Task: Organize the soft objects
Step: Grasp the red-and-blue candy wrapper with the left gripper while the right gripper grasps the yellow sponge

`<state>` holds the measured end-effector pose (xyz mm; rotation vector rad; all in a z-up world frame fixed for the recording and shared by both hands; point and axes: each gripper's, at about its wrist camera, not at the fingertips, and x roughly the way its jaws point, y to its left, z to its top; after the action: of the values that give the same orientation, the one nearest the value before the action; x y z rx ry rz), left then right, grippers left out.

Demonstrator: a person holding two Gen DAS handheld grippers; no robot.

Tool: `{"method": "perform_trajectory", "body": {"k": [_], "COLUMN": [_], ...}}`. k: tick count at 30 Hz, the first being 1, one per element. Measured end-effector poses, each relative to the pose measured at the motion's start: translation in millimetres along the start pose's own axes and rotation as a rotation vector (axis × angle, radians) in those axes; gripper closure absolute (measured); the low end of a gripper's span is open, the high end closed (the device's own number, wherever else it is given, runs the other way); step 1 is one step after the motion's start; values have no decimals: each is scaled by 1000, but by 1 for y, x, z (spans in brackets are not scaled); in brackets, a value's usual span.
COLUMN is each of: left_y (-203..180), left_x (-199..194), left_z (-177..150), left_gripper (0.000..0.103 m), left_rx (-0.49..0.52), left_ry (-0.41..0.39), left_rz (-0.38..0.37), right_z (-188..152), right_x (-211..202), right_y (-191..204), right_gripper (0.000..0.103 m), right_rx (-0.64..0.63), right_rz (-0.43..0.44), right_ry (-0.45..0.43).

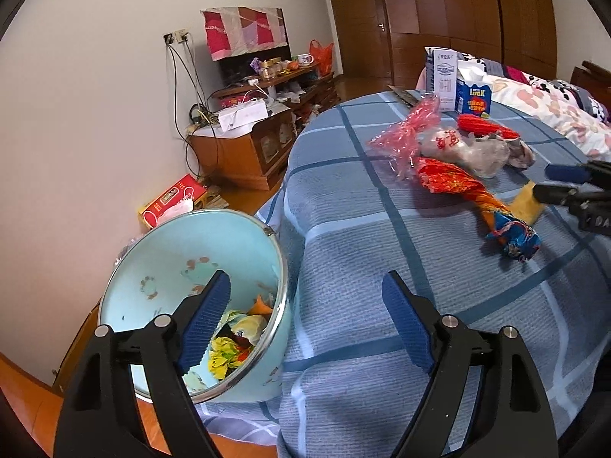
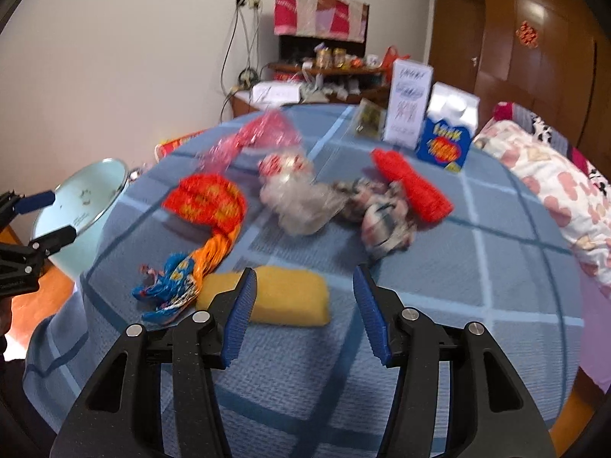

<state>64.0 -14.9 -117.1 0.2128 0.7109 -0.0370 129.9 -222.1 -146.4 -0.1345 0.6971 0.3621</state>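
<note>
Your left hand-held gripper (image 1: 305,320) hangs wide open and empty — the pale blue bin (image 1: 160,263) with scraps inside sits under its left finger, beside the counter (image 1: 343,343). Your right hand-held gripper (image 2: 303,315) is open too — the yellow sponge (image 2: 290,297) lies just ahead between its fingers, the orange and blue bag (image 2: 198,229) to its left.
</note>
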Motion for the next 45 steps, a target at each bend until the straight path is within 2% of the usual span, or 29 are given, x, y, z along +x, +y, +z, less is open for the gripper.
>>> {"method": "perform_trajectory", "body": {"k": [2,3,4,9,14,19,27,33,35,37,38,40,45], "left_y": [1,3,3,4,-7,-32,-100,-131,-134,-135,-135,-133,-120], "left_x": [0,1,0,-3,-5,-10,-7,14,21,28,30,28,11], "left_z": [0,0,0,4,12,26,48,47,43,40,39,36,33], "left_gripper": [23,23,23,23,23,23,23,23,28,50,55,77,81], "left_rx": [-4,-8,-11,-15,-10,7,74,102,106,112,111,109,122], "left_ry": [4,6,6,-7,-16,-40,-72,-22,9,49,63,70,41], "left_rz": [0,0,1,-3,-23,-69,-154,-171,-189,-231,-258,-317,-337], "right_z": [1,2,2,-3,-7,-10,-34,-50,-52,-52,-52,-50,-39], "right_x": [5,9,12,2,-18,-50,-68,-71,-72,-72,-72,-72,-75], "right_y": [3,4,4,3,-7,-43,-97,-125,-127,-125,-122,-116,-94], "right_gripper": [57,65,66,81,82,82,82,81,81,81,81,81,81], "right_rx": [-12,-10,-3,10,57,124,209,263,271,270,268,256,223], "right_rz": [6,27,51,69,53,-34,-150,-197,-194,-186,-181,-166,-122], "right_ry": [28,51,65,33,-25,-93,-100,-114,-119,-126,-129,-137,-167]}}
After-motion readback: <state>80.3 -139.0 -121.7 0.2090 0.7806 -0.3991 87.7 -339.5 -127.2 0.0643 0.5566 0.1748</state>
